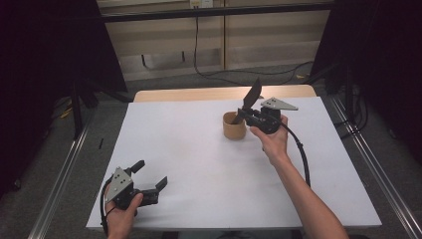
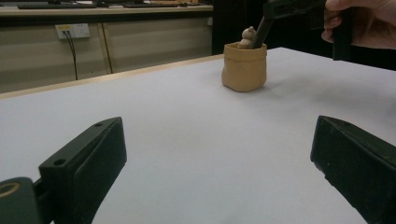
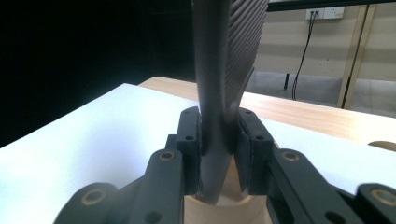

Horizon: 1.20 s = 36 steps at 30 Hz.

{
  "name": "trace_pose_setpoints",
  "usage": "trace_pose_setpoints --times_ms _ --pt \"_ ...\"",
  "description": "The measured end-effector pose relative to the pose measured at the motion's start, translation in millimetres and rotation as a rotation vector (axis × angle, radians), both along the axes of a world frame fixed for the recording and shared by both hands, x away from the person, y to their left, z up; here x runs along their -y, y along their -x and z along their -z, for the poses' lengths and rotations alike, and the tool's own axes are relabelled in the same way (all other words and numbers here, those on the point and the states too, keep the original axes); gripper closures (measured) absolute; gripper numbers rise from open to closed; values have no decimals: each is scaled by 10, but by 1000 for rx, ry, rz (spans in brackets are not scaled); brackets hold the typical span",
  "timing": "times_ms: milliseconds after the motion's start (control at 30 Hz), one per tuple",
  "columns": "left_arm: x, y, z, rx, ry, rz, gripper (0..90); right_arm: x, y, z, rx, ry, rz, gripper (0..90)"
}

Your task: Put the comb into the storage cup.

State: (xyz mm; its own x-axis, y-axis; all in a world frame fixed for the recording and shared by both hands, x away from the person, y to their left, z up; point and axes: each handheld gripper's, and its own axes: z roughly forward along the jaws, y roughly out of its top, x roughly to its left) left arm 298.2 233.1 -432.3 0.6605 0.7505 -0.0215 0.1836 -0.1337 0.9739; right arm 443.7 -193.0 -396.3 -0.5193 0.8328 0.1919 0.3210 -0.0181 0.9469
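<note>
One light, stiff dark ribbed spatula (image 3: 224, 93) sits pinched in your right gripper (image 3: 218, 154), frame centre; keep hold low.

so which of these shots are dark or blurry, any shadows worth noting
High view: table evenly lit, black surroundings. Left gripper view: own claw soft, tan cup fairly sharp with a faint shadow. Right gripper view: dark feather-like piece close and soft, left background black.

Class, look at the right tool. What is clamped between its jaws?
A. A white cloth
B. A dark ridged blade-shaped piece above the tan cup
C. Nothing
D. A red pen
B: in the right gripper view, the right tool pinches the dark ridged piece over the tan cup.
</note>
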Motion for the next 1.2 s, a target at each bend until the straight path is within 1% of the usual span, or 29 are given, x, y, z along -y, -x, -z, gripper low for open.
trace_pose_setpoints --times_ms 300,500,567,733,833,900,1000,1100,1200 --pt "5 0 0 0 4 1 36 21 6 84 -4 -11 7 733" --pt "-4 -1 -4 4 -5 2 36 11 3 126 -5 -10 8 733" --pt "-3 -1 -6 6 3 1 36 -2 0 139 -4 -7 9 733" --pt "-11 1 -4 6 2 -6 36 -51 0 183 -8 -4 5 733" --pt "-8 2 -5 4 1 0 36 -79 2 217 -7 0 -7 732" --pt "-7 1 -7 9 4 2 36 -82 4 236 -9 -6 -1 732" --pt "-18 1 -13 14 0 0 36 -66 -4 258 -8 0 11 733" --pt "-20 -3 -9 10 7 -6 36 -52 -8 266 -7 4 17 732" --pt "-20 -3 -8 10 6 -7 36 -50 -3 275 -6 11 22 732"
